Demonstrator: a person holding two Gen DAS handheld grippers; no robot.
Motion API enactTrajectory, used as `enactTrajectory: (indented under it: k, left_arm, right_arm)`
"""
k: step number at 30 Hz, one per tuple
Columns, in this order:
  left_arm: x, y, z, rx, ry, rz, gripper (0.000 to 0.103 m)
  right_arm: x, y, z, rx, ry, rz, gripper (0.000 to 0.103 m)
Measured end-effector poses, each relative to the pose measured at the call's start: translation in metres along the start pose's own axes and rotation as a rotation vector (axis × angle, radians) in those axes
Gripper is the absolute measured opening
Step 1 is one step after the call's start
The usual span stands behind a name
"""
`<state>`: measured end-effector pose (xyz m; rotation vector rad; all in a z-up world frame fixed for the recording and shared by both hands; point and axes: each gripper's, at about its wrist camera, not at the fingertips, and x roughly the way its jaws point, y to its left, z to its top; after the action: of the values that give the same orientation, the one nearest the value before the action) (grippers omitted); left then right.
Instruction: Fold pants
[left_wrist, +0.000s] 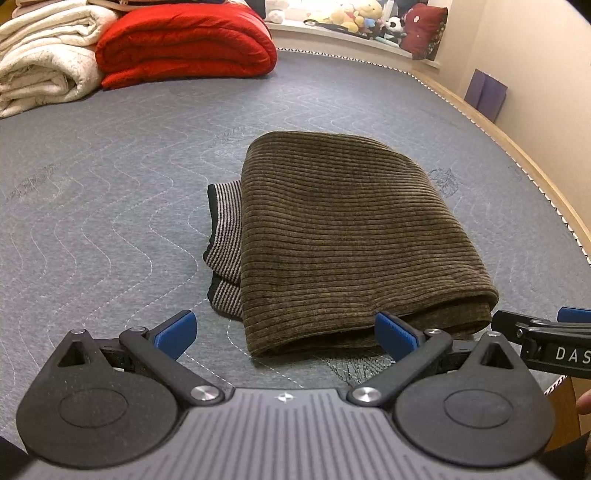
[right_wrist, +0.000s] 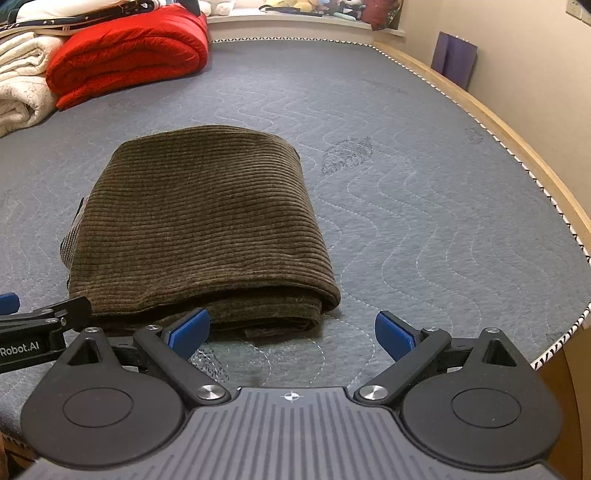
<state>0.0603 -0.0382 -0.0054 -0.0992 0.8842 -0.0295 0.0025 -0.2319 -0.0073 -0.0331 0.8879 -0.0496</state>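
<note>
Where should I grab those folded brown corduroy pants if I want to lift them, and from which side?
Grip the rolled fold at the near right corner of the pants. That edge is thick and rounded, facing the open right hand-held gripper, so come in low from the near side, probably one finger under the layers.

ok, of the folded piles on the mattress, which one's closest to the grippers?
The brown corduroy pants, folded just ahead of both open grippers. The red blanket and white blanket sit at the far edge.

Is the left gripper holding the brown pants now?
No, the left gripper is open, both blue pads free before the folded pants.
</note>
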Motion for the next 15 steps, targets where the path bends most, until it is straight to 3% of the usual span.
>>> enactTrajectory:
  k: [15]
  left_arm:
    - [-0.0002,-0.0050,-0.0011,0.012,-0.007,-0.005,0.103]
  right_arm:
    - [-0.0008,-0.0012,-0.0002,0.005,0.001,0.000,0.096]
